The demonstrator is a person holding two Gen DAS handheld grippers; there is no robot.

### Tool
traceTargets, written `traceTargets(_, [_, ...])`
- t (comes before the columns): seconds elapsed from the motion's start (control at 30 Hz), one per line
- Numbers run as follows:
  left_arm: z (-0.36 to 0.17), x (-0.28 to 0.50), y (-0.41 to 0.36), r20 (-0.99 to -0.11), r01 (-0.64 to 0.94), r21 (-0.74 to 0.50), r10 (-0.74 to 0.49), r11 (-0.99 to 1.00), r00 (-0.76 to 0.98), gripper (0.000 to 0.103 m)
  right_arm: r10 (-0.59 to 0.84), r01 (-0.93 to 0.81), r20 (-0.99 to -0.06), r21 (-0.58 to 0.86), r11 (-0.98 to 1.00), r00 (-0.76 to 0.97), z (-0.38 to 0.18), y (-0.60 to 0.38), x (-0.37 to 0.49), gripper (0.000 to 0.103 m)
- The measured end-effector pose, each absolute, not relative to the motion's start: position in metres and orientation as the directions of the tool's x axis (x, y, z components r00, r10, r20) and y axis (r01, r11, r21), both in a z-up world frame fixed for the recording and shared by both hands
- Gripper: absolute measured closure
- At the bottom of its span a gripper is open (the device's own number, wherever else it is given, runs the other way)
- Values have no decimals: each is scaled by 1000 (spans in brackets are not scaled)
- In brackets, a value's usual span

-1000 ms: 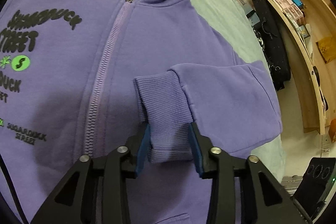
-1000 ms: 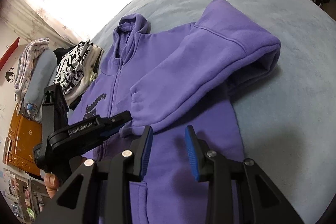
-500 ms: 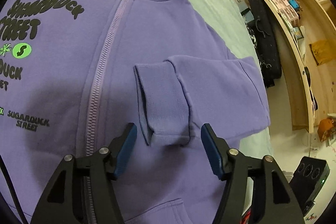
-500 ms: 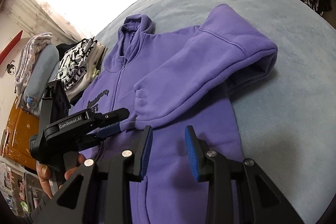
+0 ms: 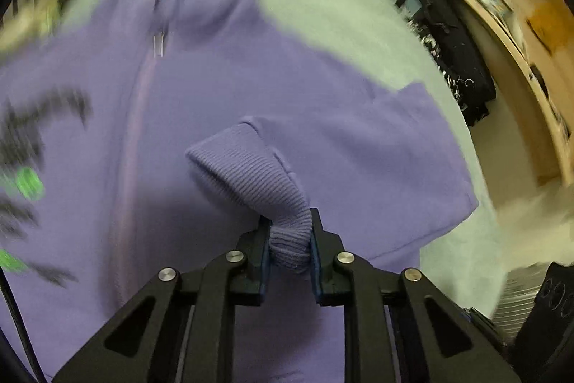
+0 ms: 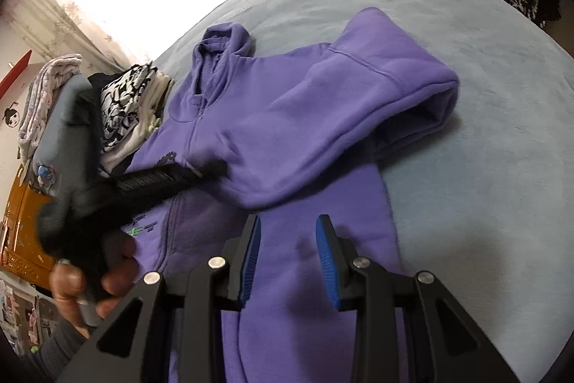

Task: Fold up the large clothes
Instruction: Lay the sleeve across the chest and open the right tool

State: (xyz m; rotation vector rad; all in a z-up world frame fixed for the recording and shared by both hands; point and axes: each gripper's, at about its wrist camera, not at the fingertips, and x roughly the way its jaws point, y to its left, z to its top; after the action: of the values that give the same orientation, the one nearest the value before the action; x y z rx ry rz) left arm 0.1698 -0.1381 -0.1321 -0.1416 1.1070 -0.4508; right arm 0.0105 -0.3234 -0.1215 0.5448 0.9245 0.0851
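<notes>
Folding has barely begun: hoodie (image 6: 287,139) lies zipped, face up on the bed (image 6: 466,96), left gripper (image 5: 288,241) just closed on the cuff (image 5: 251,167) of its folded-in sleeve, right gripper (image 6: 288,261) apart, empty over the hem.

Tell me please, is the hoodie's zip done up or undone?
Done up. In the right wrist view the zip runs closed from the collar down the hoodie; its lowest part is hidden.

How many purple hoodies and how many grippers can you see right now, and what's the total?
Purple hoodie: 1, its ribbed cuff pinched in the left gripper.
Grippers: 2, the left one closed on the cuff, the right gripper open over the hoodie.
Total: 3
</notes>
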Motion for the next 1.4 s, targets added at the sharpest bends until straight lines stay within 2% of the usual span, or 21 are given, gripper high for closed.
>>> traceTargets(0.13, [-73,173,-127,-742,304,-171,-326,937,585,88,272,187,-745,469,863,609,-122,-330,9,71])
traceTargets(0.27, [-50,189,-89,-699,233,-120,-249,965,671,88,259,195,-750,458,867,609,-123,-329,10,71])
traceTargets(0.37, [-67,208,-59,-735,156,-93,-173,983,656,88,255,195,-757,449,872,601,-124,-325,15,71])
traceTargets(0.53, [-137,231,-26,-841,105,-19,-73,994,536,85,232,209,-778,420,883,584,-128,-325,25,71])
traceTargets(0.57, [-149,233,-19,-860,90,-35,-76,995,505,83,228,211,-780,416,885,582,-128,-325,27,71])
traceTargets(0.63, [-159,236,-5,-872,64,-113,-130,992,473,71,213,212,-784,401,891,584,-124,-328,34,71])
traceTargets(0.67, [-160,236,1,-867,53,-150,-157,987,472,69,217,209,-780,404,891,587,-121,-330,36,71])
traceTargets(0.7, [-158,238,9,-859,41,-200,-195,979,473,60,225,204,-775,413,887,591,-118,-332,39,70])
traceTargets(0.73, [-157,239,14,-854,33,-223,-212,974,476,52,233,202,-769,424,883,595,-115,-336,42,62])
traceTargets(0.77, [-157,242,18,-847,26,-239,-221,971,483,49,237,205,-764,433,878,600,-111,-341,47,57])
traceTargets(0.8, [-156,243,19,-842,24,-247,-227,969,490,48,237,207,-756,440,874,610,-107,-346,53,50])
traceTargets(0.83, [-157,246,18,-843,31,-249,-232,968,486,48,234,207,-751,442,873,617,-104,-349,57,48])
traceTargets(0.97, [-166,264,18,-852,56,-267,-263,962,452,48,206,233,-766,422,876,609,-105,-367,96,48])
traceTargets(1.27, [-185,291,19,-847,35,-293,-276,955,455,46,291,287,-780,507,813,554,-153,-403,189,48])
traceTargets(1.3, [-185,292,18,-844,32,-289,-270,957,462,50,304,290,-778,519,804,550,-159,-404,194,48])
traceTargets(1.33, [-185,293,16,-843,31,-275,-257,961,472,62,312,295,-774,531,795,551,-165,-405,199,53])
traceTargets(1.37, [-185,294,14,-840,43,-280,-267,959,472,67,309,291,-771,529,797,556,-166,-405,202,65])
traceTargets(1.4, [-184,294,11,-837,54,-293,-284,954,467,81,295,282,-778,510,813,555,-165,-402,205,89])
